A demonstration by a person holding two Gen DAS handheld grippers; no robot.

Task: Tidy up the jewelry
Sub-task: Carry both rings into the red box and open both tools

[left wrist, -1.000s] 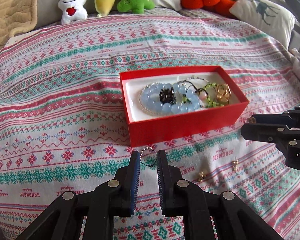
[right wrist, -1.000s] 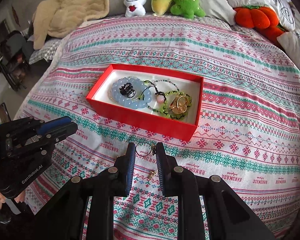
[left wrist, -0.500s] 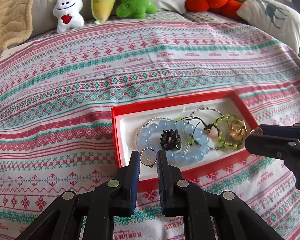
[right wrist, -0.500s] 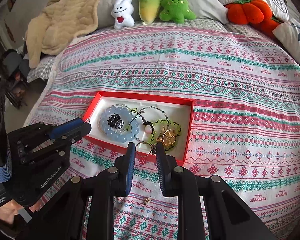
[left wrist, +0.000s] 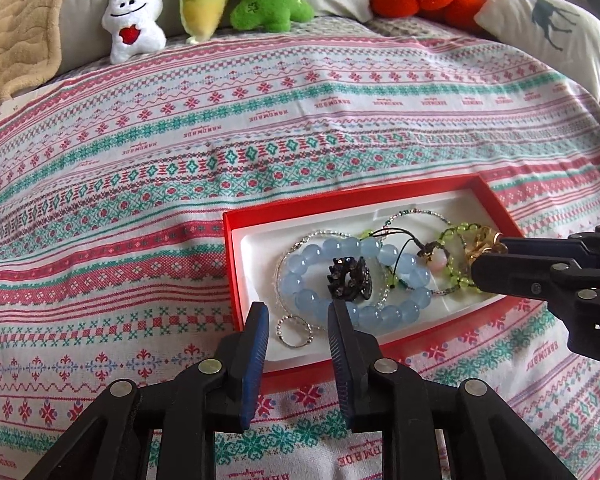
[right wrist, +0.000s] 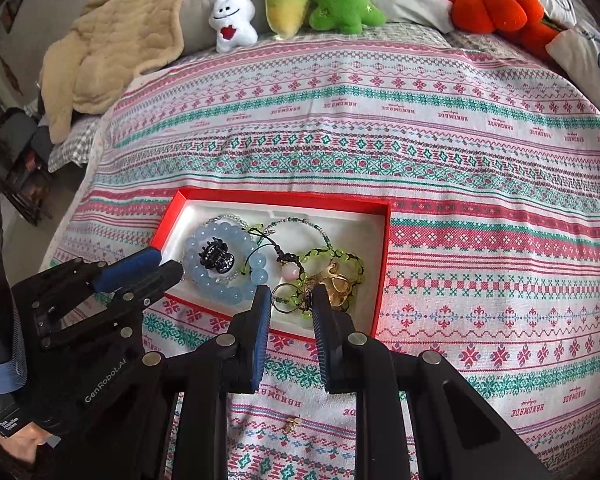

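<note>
Left wrist view has the left hand-held gripper (left wrist: 298, 330) tipped down over the near left corner of the red box (left wrist: 236, 276), jaws opening, and a small silver beaded ring (left wrist: 295, 332) lying loose on the white liner between the pads, not pinched any more. Makes sense: let go low so it lands inside instead of bouncing onto the bedspread (left wrist: 148, 184). It sits right next to the blue bead bracelet (left wrist: 352, 276) with the black claw clip (left wrist: 350, 282) in its middle.

Right wrist view: the right hand-held gripper (right wrist: 291, 303) is only a narrow gap apart and looks clamped on a thin gold-toned hoop ring (right wrist: 286, 298), held over the near right corner by the green bead bracelet (right wrist: 332, 262) and the gold pieces (right wrist: 336, 286). My guess is that one's waiting its turn to drop. One tiny gold earring (right wrist: 293, 423) is on the bedspread, outside the box.

Compared with a second ago: both rings were pinched above the bedspread short of the box, and both have travelled in over it. The left jaws were tight then; now they're spreading.
</note>
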